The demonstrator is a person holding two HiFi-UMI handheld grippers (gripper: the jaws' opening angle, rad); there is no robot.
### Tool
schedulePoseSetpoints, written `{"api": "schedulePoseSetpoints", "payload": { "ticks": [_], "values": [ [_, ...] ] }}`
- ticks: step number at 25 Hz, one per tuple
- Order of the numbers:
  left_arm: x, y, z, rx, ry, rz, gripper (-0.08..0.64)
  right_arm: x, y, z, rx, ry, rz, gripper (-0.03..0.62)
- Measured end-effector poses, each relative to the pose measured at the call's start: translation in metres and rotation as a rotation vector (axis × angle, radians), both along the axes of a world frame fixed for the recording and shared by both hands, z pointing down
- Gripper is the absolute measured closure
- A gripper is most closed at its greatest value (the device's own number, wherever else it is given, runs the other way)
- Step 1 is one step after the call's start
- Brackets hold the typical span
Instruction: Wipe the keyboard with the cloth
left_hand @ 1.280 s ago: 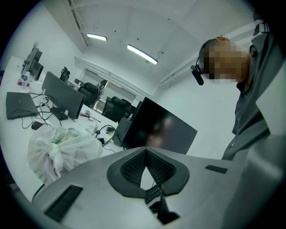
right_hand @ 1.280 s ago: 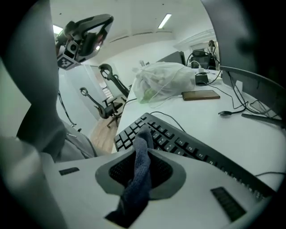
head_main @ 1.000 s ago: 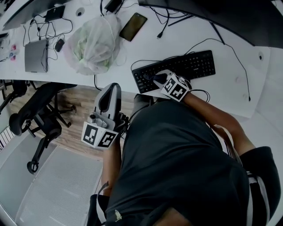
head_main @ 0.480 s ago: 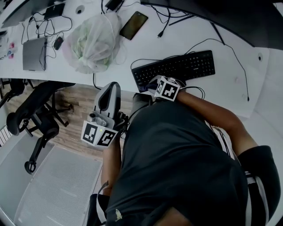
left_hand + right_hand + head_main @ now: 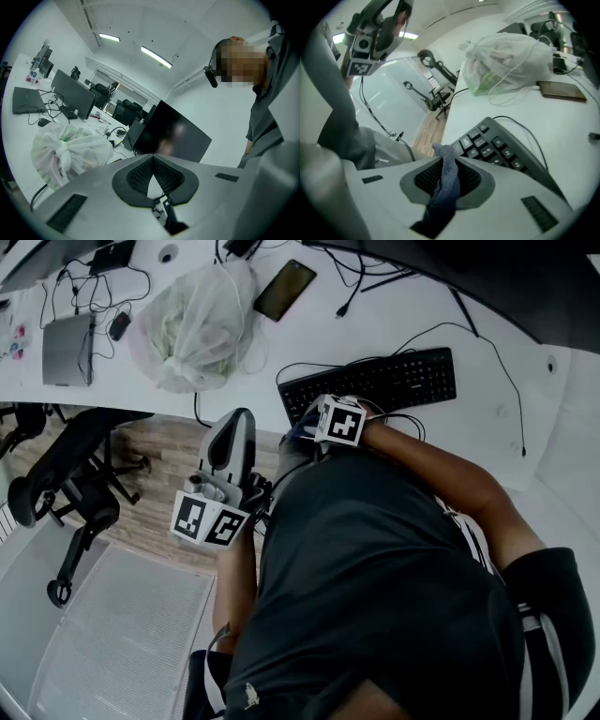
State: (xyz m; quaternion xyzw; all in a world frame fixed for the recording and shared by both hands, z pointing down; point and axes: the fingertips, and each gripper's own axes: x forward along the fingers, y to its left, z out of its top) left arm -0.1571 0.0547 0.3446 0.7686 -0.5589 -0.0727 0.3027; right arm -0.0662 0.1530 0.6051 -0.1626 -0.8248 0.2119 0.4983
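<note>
A black keyboard [image 5: 384,382] lies on the white desk [image 5: 469,442], seen close up as the keyboard [image 5: 497,147] in the right gripper view. My right gripper [image 5: 311,426] is over the keyboard's left near corner. The right gripper [image 5: 443,159] is shut on a blue-grey cloth [image 5: 448,183], which stands up between the pads and hangs down toward the camera. My left gripper [image 5: 231,451] is held off the desk's front edge, above the wooden floor, pointing at the desk. The left gripper [image 5: 153,157] has its tips touching, and nothing sits between them.
A white plastic bag [image 5: 192,326] with something green inside sits left of the keyboard. Behind it lie a dark phone [image 5: 283,292] and tangled cables. A closed laptop [image 5: 66,348] is at far left. Office chairs [image 5: 70,470] stand by the desk edge. A large monitor [image 5: 487,277] stands behind.
My right gripper has slid left along the keyboard with the cloth, from the middle-left keys to the left end. The left gripper has barely moved.
</note>
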Motion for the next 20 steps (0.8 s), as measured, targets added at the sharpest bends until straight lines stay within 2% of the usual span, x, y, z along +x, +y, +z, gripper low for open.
{"api": "schedulePoseSetpoints", "payload": {
  "ticks": [6,12,14,20],
  "values": [
    [0.001,-0.008,0.015,-0.044,0.019,0.01,0.555,-0.002,-0.093,-0.005,0.113,-0.053,0.321,0.528],
    [0.003,-0.013,0.021,-0.057,0.028,0.036,0.555,0.022,-0.183,-0.021,0.369,-0.05,0.511,0.528],
    [0.002,-0.012,0.024,-0.067,0.032,0.031,0.555,0.021,-0.182,-0.023,0.395,-0.066,0.503,0.528],
    [-0.003,-0.009,0.029,-0.08,0.037,0.02,0.555,-0.012,-0.118,-0.013,0.416,-0.114,0.306,0.528]
  ]
}}
